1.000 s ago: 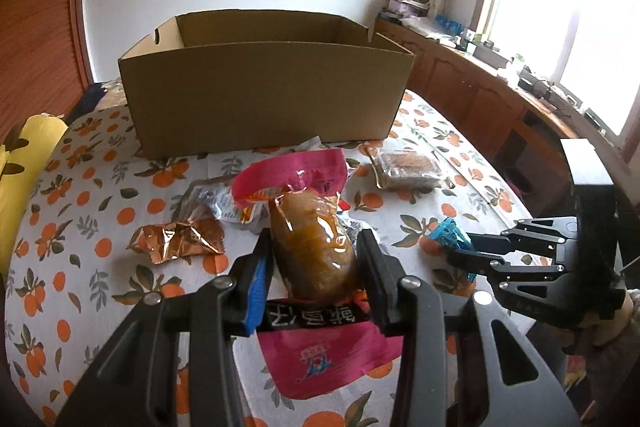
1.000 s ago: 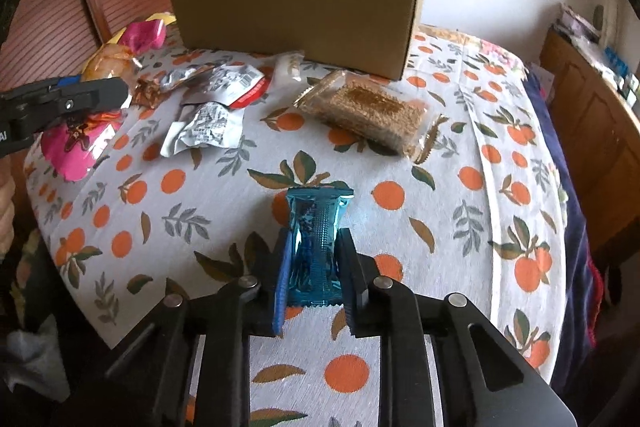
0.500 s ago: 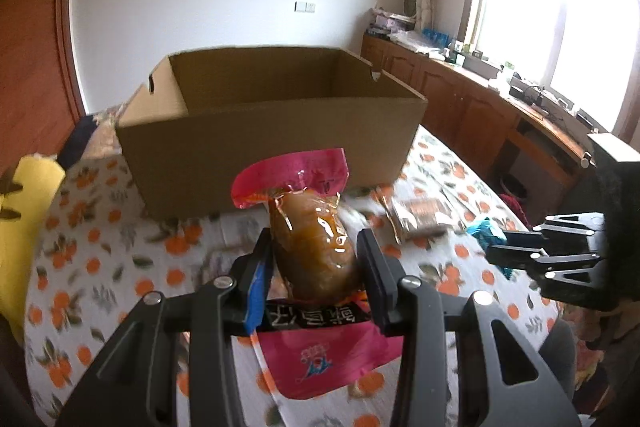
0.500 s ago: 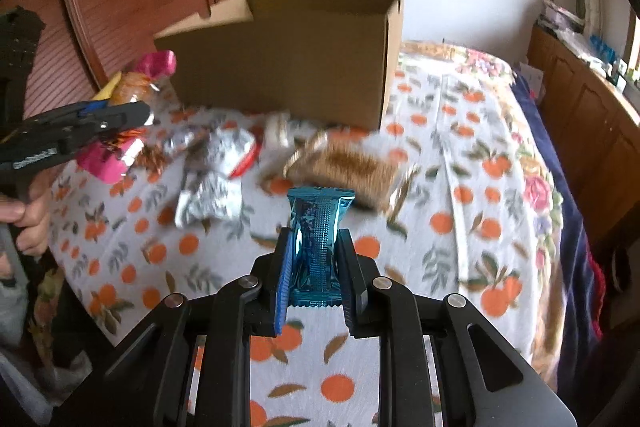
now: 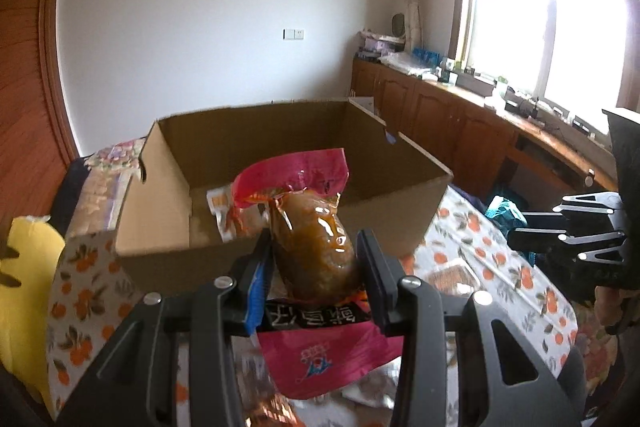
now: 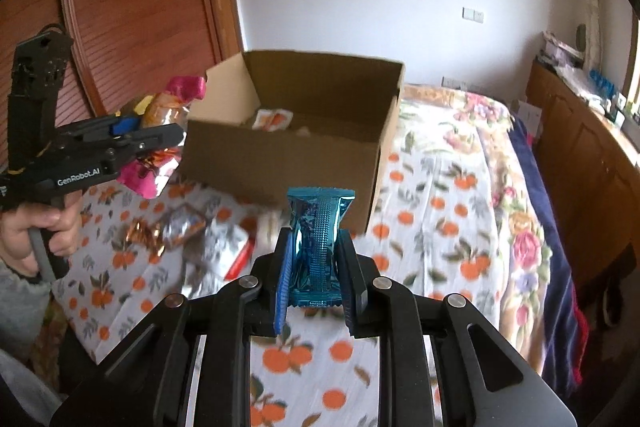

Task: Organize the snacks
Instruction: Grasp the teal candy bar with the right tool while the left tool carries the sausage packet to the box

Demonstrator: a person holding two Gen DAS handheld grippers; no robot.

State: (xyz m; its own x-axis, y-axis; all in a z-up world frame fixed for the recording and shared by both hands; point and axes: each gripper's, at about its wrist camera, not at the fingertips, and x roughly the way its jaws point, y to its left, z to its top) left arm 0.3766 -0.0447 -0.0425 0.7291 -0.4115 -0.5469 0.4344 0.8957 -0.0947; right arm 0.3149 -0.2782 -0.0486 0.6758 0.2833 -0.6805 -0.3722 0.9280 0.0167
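Snacks in our fingers: we clamp a pink-and-clear plastic pouch of brown glazed food [image 5: 312, 247] in the left gripper [image 5: 314, 259], and a shiny blue foil wrapper [image 6: 318, 247] in the right gripper [image 6: 316, 267].
Left fingers: our fingers [image 5: 256, 267] press both sides of the pouch, which stands upright, pink top flap above.
Right fingers: ours are closed tight on the blue wrapper, pinching its middle.
Box: we hold both snacks in the air just in front of the open brown cardboard box [image 5: 404, 227]; orange-and-white packets [image 6: 274, 119] lie inside it.
Loose snacks: we see a copper foil wrapper [image 6: 144, 233] and silver packets [image 6: 184, 227] on the orange-print cloth [image 6: 432, 211], between the box and us.
Hand: our left hand [image 6: 40, 231] grips the left tool's handle.
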